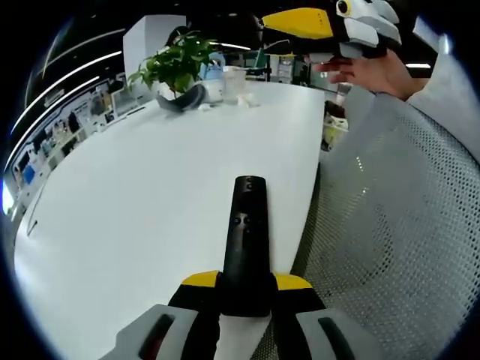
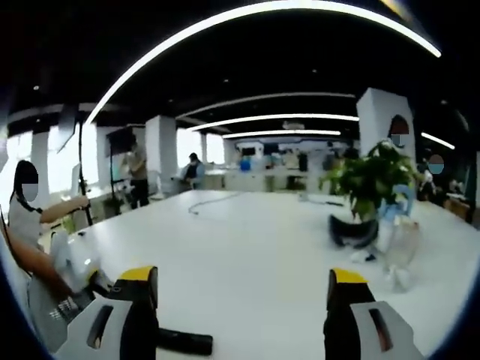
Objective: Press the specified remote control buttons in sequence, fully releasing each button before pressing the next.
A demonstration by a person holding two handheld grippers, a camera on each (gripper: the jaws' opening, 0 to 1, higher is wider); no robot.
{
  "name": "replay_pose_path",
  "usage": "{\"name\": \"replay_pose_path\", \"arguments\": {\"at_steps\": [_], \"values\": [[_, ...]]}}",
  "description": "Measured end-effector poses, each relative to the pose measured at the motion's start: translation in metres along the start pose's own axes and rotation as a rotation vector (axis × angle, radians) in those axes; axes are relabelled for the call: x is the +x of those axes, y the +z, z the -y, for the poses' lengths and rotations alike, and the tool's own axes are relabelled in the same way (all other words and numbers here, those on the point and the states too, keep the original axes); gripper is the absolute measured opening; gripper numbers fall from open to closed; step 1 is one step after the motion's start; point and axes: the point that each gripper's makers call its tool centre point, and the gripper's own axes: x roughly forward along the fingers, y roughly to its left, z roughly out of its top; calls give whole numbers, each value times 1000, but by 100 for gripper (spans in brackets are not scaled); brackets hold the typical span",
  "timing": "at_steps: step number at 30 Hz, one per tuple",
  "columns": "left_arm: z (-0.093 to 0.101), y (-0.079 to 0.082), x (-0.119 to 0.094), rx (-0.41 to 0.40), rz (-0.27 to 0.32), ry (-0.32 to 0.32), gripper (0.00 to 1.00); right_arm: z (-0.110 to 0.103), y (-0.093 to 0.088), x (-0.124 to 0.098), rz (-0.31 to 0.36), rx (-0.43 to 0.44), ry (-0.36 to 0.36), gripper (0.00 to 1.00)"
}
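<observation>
A long black remote (image 1: 246,232) with small buttons on its face points away over the white table (image 1: 150,195). My left gripper (image 1: 246,282) is shut on its near end, a yellow tip on each side. The right gripper (image 1: 330,26), held in a person's hand (image 1: 371,71), hovers high at the far right, well apart from the remote. In the right gripper view my right gripper (image 2: 244,289) stands open, its jaws wide apart with nothing between them. A black elongated end (image 2: 184,342) lies low beside its left jaw, probably the remote.
A potted plant (image 1: 176,64) (image 2: 371,180) and clear cups (image 1: 232,82) stand at the table's far end. A grey mesh chair back (image 1: 390,217) lies along the table's right edge. A cable (image 2: 214,202) lies on the table; people stand and sit at the left (image 2: 30,225).
</observation>
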Motion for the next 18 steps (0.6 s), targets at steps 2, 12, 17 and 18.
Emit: {"name": "replay_pose_path", "arguments": {"at_steps": [2,12,17,18], "values": [[0,0,0,-1,-1,-1,25,1,-3,1,-11,3,-3,90],[-3,1,1,14,-43,-14,24,-8,-4,2,-27,-39,22,89],[-5,0,1,33,-86,-30,24,-8,-6,3,-33,-27,30,88],[-6,0,2,39,-91,-34,24,-9,-6,3,-35,-23,34,87]]}}
